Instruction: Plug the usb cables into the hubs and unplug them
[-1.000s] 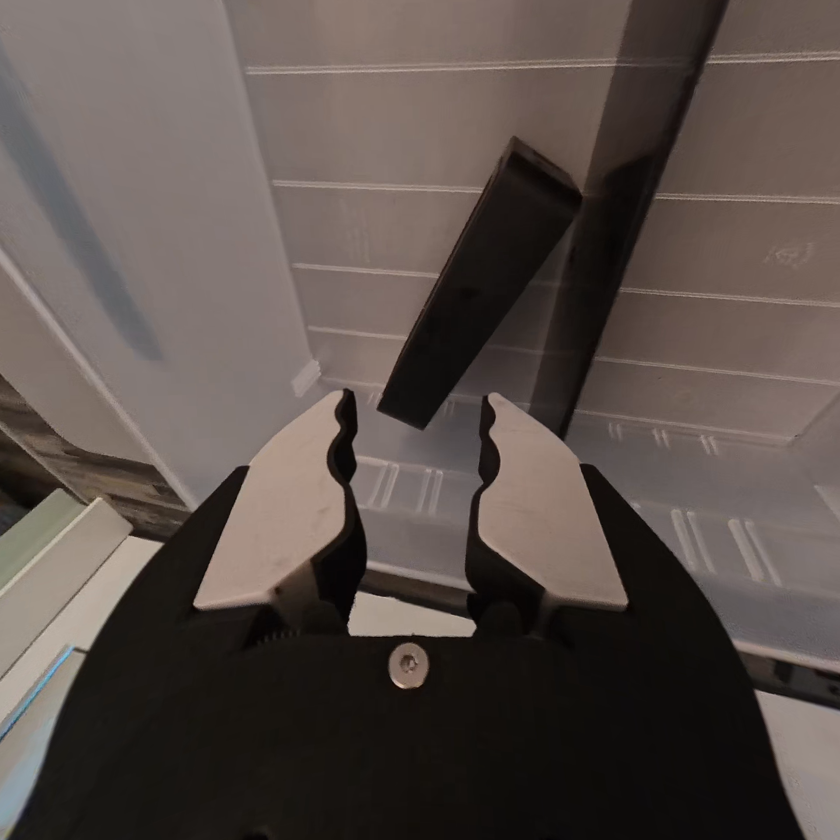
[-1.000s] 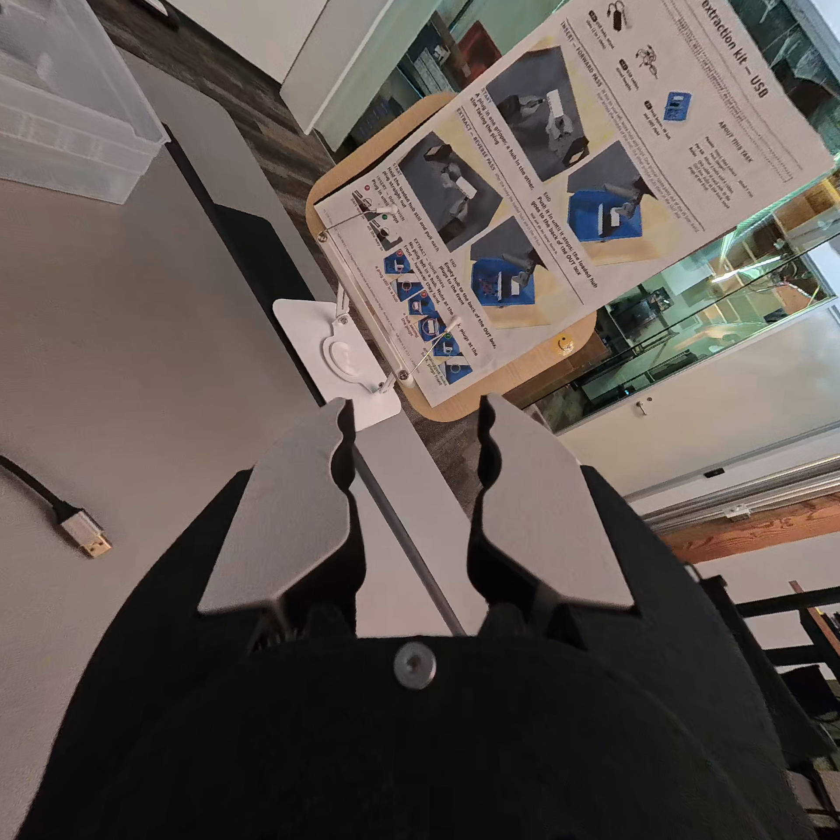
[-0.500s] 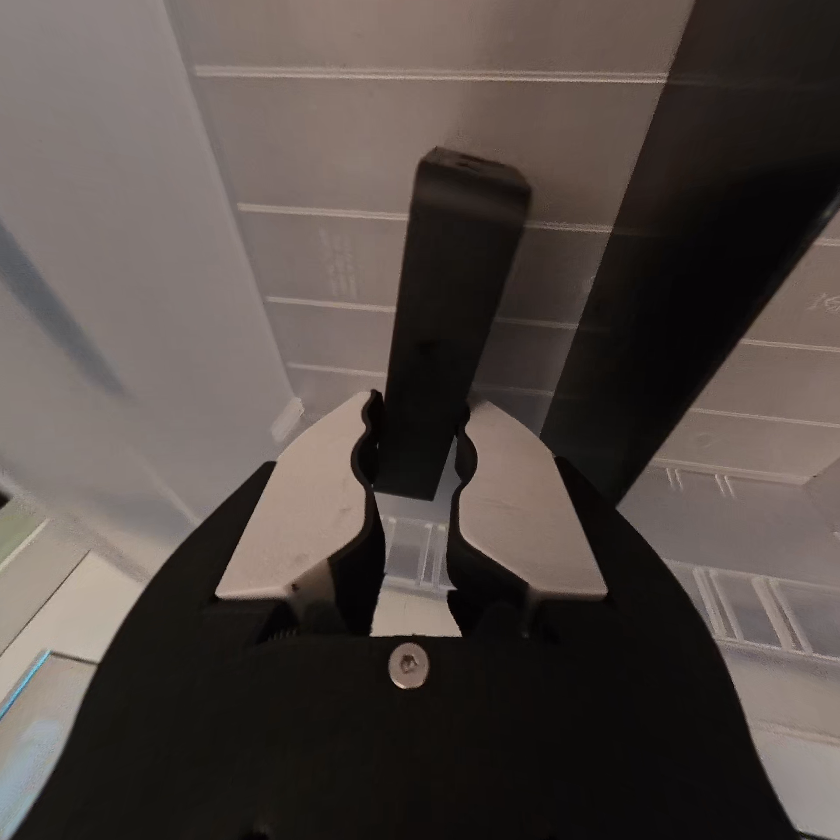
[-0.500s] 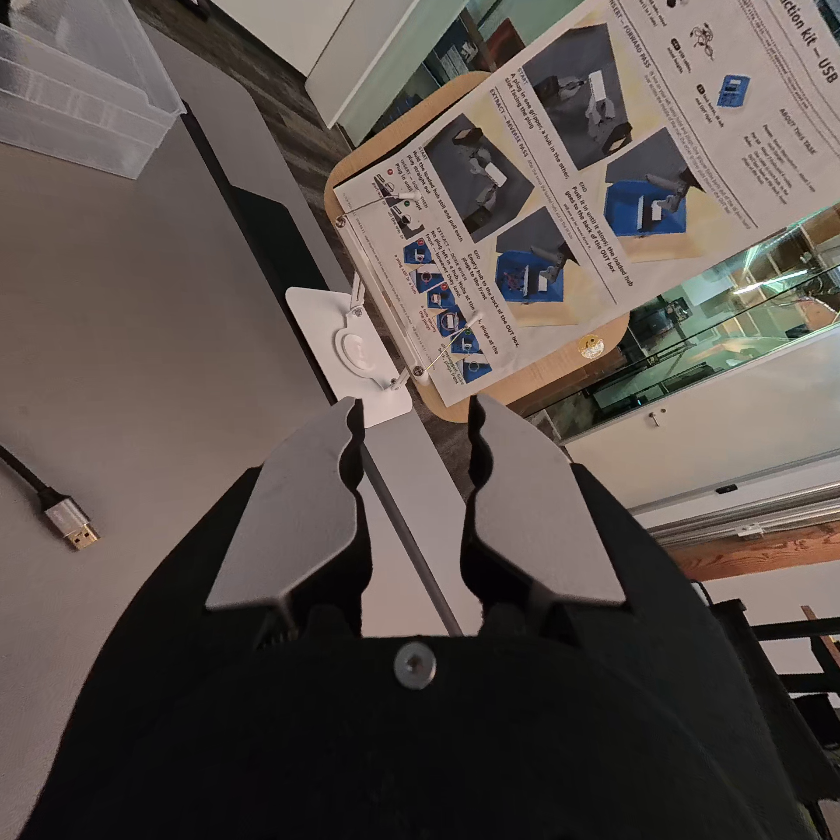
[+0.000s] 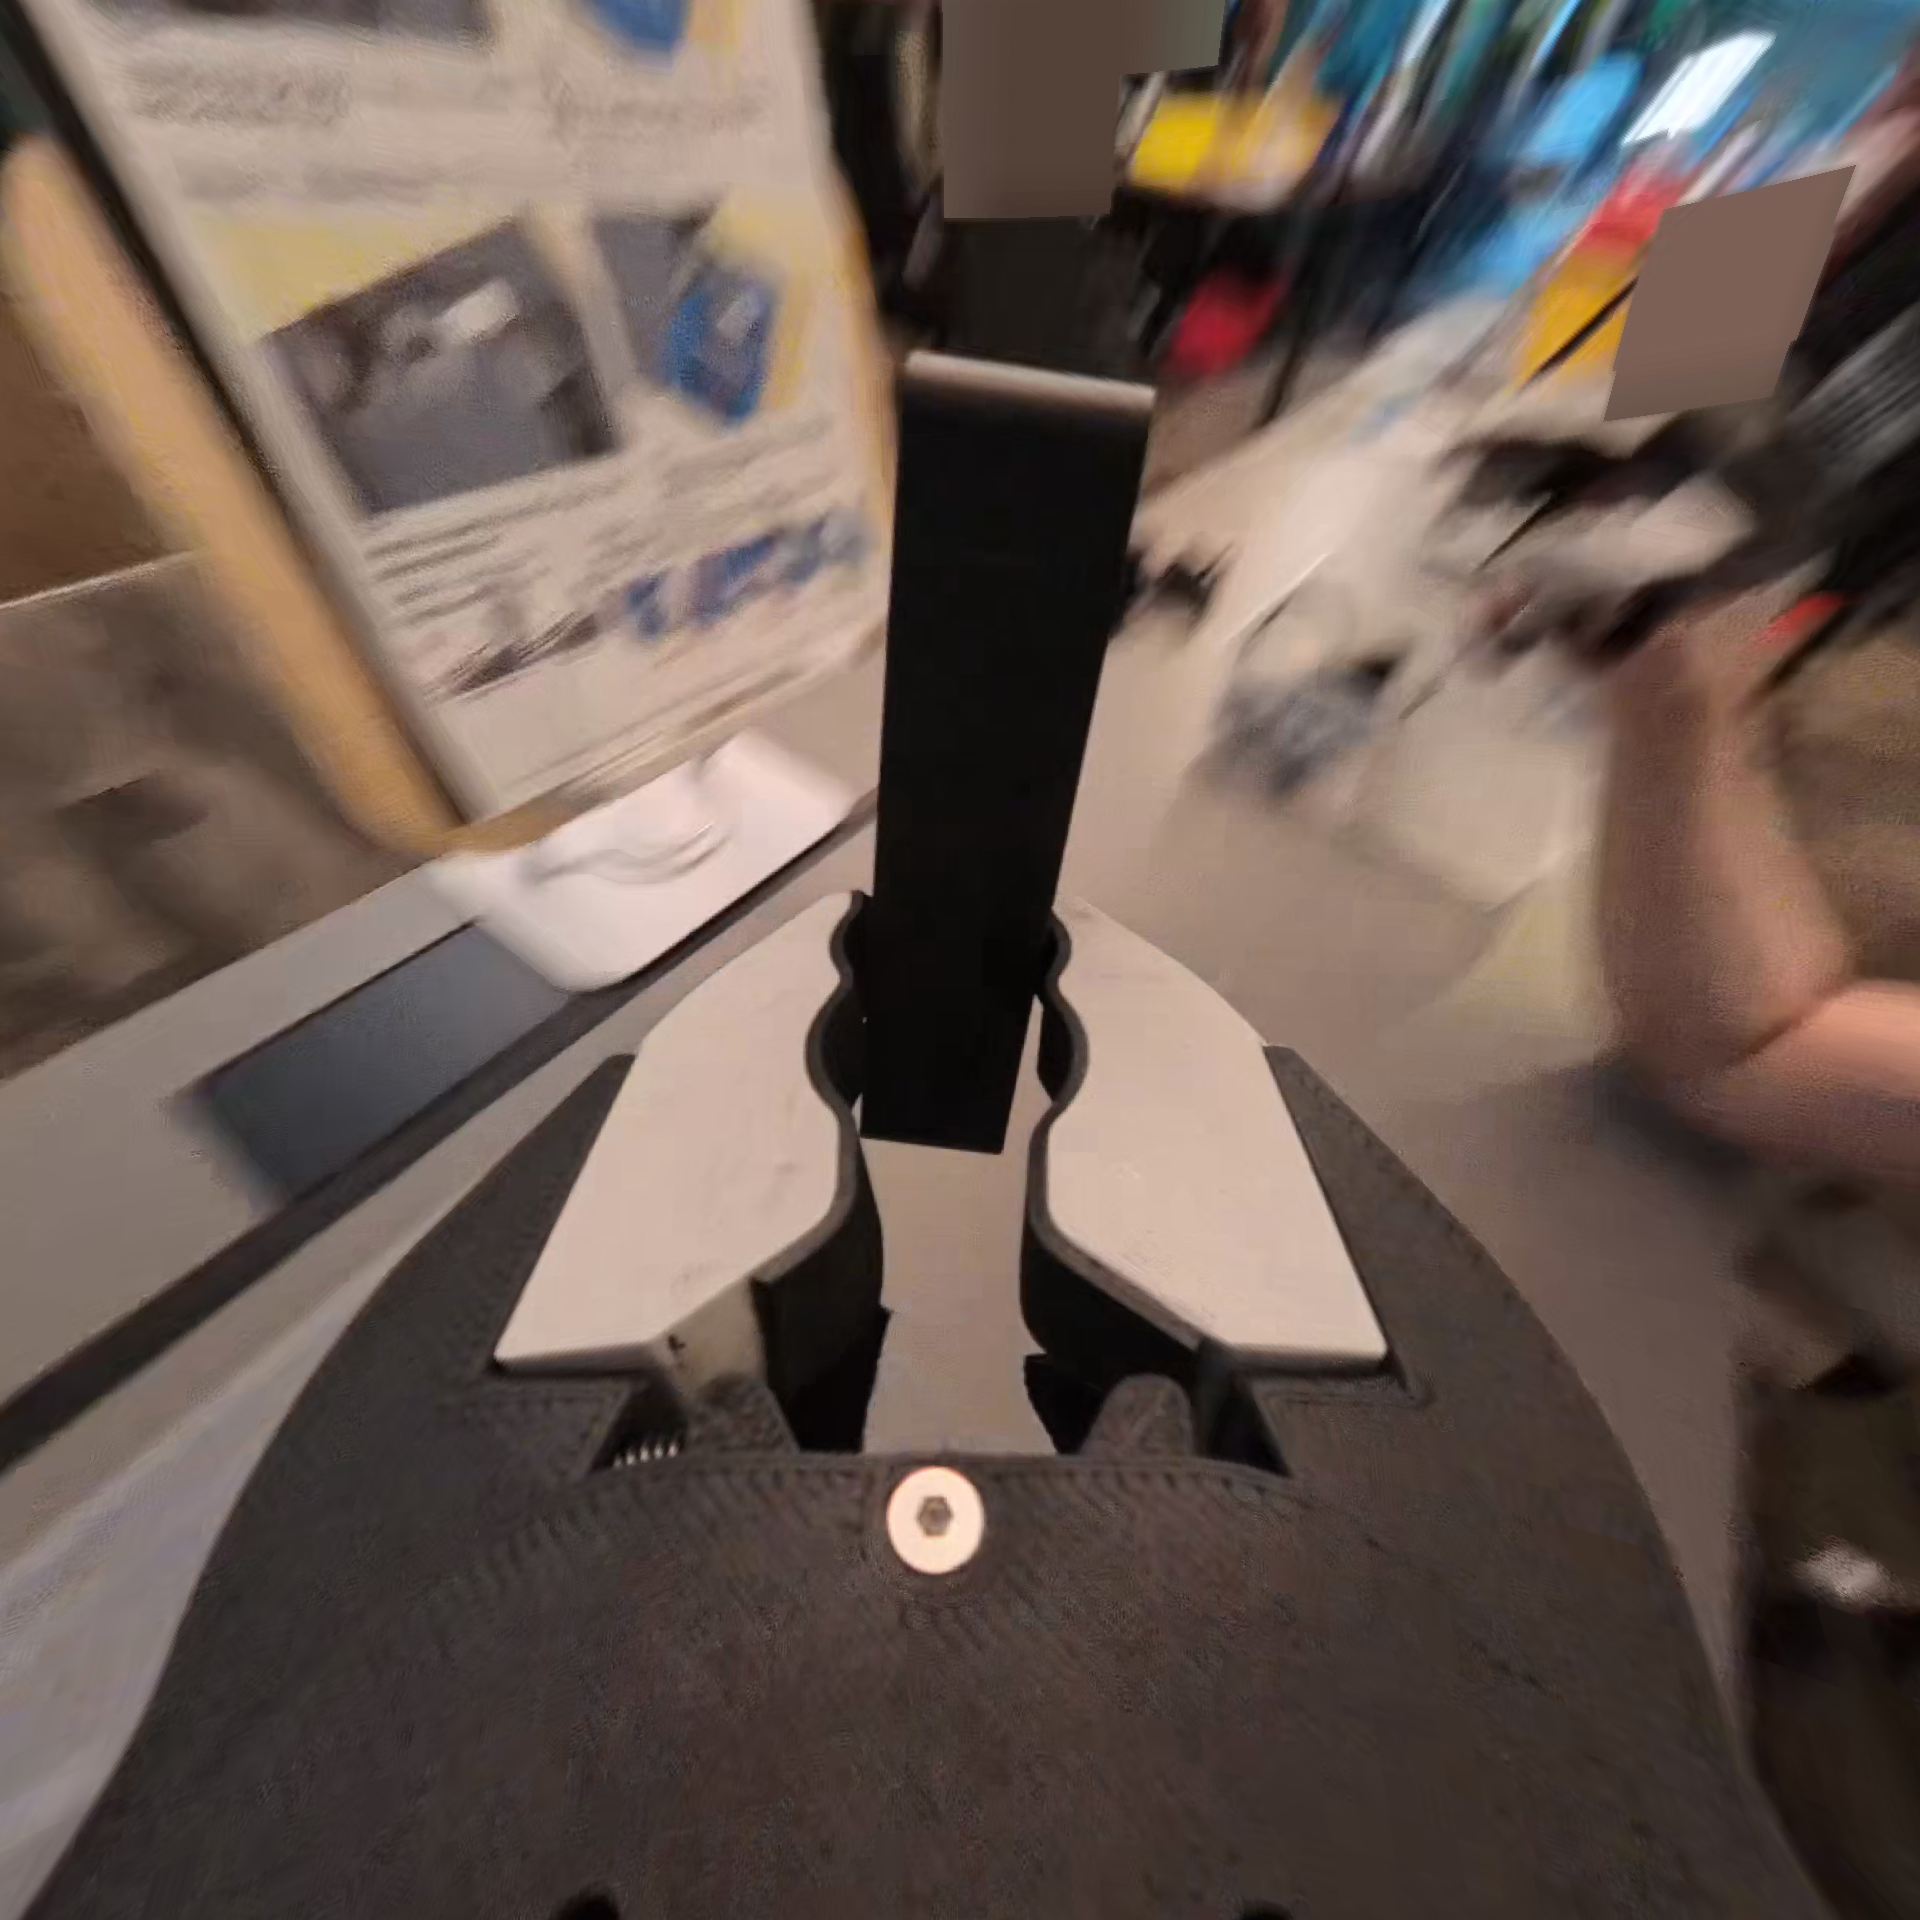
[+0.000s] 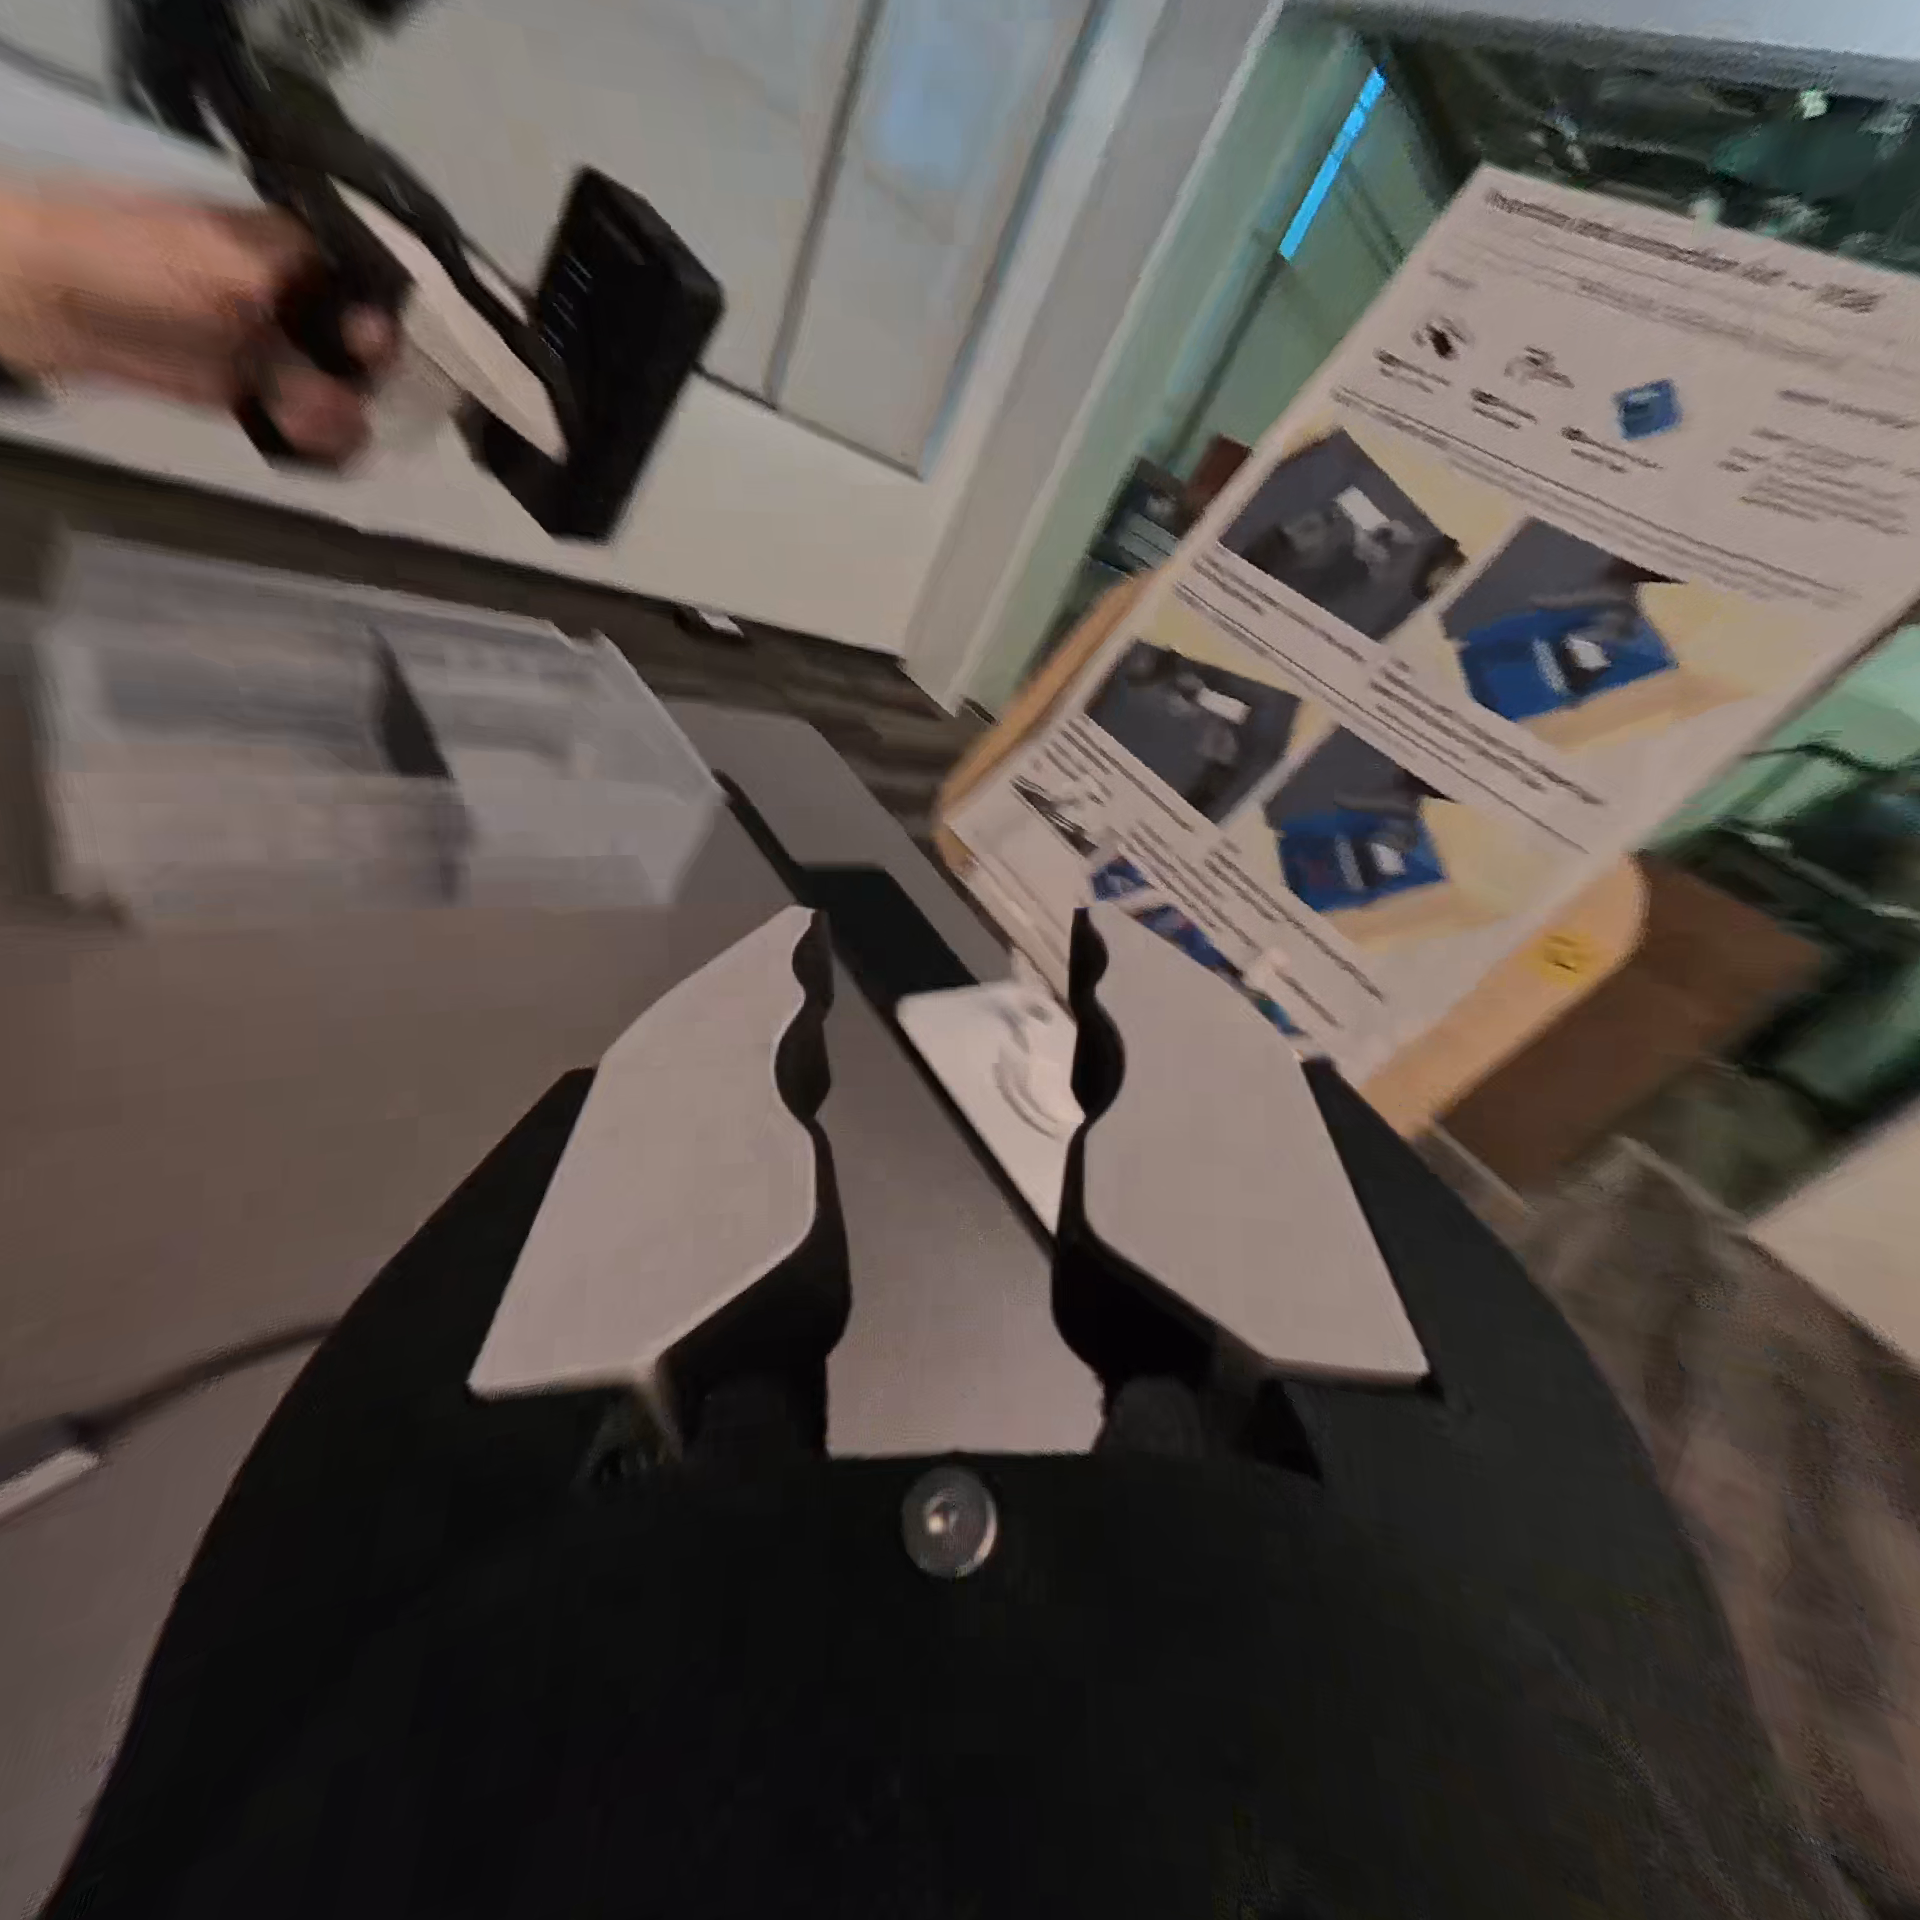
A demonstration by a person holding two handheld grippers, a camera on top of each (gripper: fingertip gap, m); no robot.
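The left gripper (image 5: pixel 948 971) is clamped on one end of a black hub (image 5: pixel 997 675), held in the air above the surface (image 6: pixel 260 1091), its long axis running straight out past the fingertips toward the propped instruction sheet (image 5: pixel 499 364). The right gripper (image 6: pixel 948 971) hangs empty, jaws apart, low over the surface with the sheet's white stand (image 6: pixel 997 1060) just beyond it. A cable plug (image 6: pixel 42 1475) lies blurred on the surface to the right gripper's left, making that gripper likely the nearer one to fetch it. From the right wrist view the hub sits up and to the left, above a clear bin (image 6: pixel 343 717).
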